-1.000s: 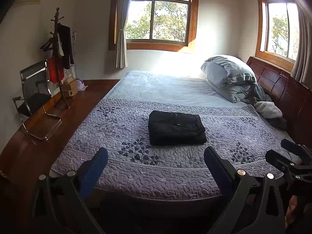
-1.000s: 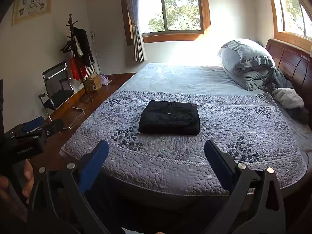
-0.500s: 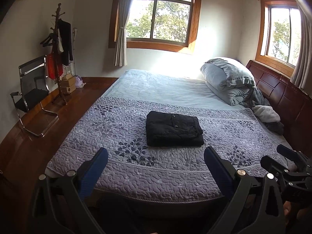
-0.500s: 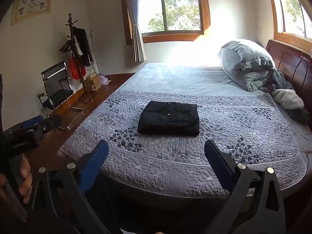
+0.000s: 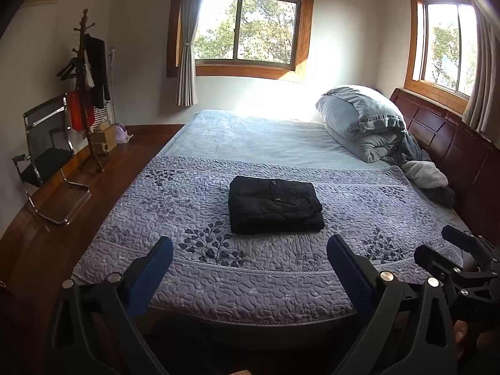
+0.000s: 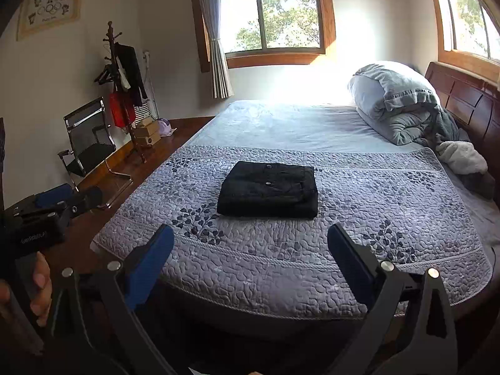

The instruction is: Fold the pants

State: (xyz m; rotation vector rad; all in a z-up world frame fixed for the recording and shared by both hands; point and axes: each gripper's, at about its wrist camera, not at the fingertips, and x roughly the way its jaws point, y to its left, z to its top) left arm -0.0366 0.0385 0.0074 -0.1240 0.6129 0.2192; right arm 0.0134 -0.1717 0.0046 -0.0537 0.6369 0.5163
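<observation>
While we hold both tools back from the foot of the bed (image 5: 218, 287), the black pants (image 5: 275, 204) lie folded into a neat rectangle on the purple quilted cover (image 5: 359, 218), near its middle and well apart from either tool. Our left gripper (image 5: 250, 257) has its blue-padded fingers (image 5: 153, 268) spread wide with nothing between them. Our right gripper (image 6: 251, 243) is the same, its fingers (image 6: 347, 250) wide apart and holding nothing. Each tool shows in the other's view, off to the side. A rolled grey duvet (image 6: 397, 100) sits against the wooden headboard (image 6: 468, 100). By the wall to the left stand a black chair (image 6: 87, 143) and a coat rack (image 6: 120, 72) with clothes hung on it.
</observation>
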